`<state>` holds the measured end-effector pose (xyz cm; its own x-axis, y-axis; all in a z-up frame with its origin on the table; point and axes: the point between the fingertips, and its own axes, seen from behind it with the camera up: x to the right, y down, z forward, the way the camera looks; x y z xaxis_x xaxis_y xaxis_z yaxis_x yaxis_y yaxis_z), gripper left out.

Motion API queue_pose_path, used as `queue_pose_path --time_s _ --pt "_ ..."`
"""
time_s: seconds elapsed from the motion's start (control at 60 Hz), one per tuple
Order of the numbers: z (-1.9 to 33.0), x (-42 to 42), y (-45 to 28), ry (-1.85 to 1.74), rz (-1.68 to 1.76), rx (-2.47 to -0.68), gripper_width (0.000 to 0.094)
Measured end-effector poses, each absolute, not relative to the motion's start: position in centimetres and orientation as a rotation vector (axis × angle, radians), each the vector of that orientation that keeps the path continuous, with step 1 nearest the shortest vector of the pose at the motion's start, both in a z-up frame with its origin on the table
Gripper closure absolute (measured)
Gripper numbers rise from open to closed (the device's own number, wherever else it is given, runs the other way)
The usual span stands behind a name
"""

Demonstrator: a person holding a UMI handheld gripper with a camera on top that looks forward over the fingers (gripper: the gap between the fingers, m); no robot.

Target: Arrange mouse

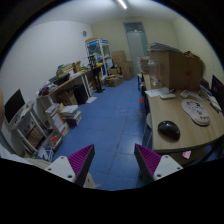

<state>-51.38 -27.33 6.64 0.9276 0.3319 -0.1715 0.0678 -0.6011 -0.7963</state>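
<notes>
A dark mouse (168, 129) lies on a wooden desk (190, 135) to the right, beyond and to the right of my right finger. My gripper (114, 160) is open and empty. Its two magenta pads (80, 159) stand wide apart over the blue floor. The gripper is held above the floor, to the left of the desk's near corner, apart from the mouse.
A round light-coloured plate-like object (196, 111) lies on the desk behind the mouse. Cardboard boxes (176, 68) stand at the desk's far end. Shelves and cluttered tables (45, 110) line the left wall. The blue floor (110, 115) runs between them.
</notes>
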Motion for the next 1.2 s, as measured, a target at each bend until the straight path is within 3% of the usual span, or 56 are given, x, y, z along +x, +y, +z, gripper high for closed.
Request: queue_pose_path --time_s 0.383,0.6,0.85,1.117,1.133,1.15,1.2 --pt "5.9 -45.6 -26.6 -0.230 0.340 -2.226 0.0116" --pt "2.7 -36.2 -20.6 -0.191 0.200 -2.219 0.0120" --pt "-1.4 -31.1 -14.6 -0.173 0.118 -2.217 0.0099" --pt "-1.0 -32.4 -8.6 -0.211 0.142 -2.121 0.0127" --pt "-1.0 -32.4 -8.3 -0.208 0.143 -2.117 0.0180" --pt "-1.0 -32.4 -8.0 -0.204 0.145 -2.114 0.0173" --pt "-1.0 -32.1 -7.2 -0.184 0.126 -2.106 0.0373"
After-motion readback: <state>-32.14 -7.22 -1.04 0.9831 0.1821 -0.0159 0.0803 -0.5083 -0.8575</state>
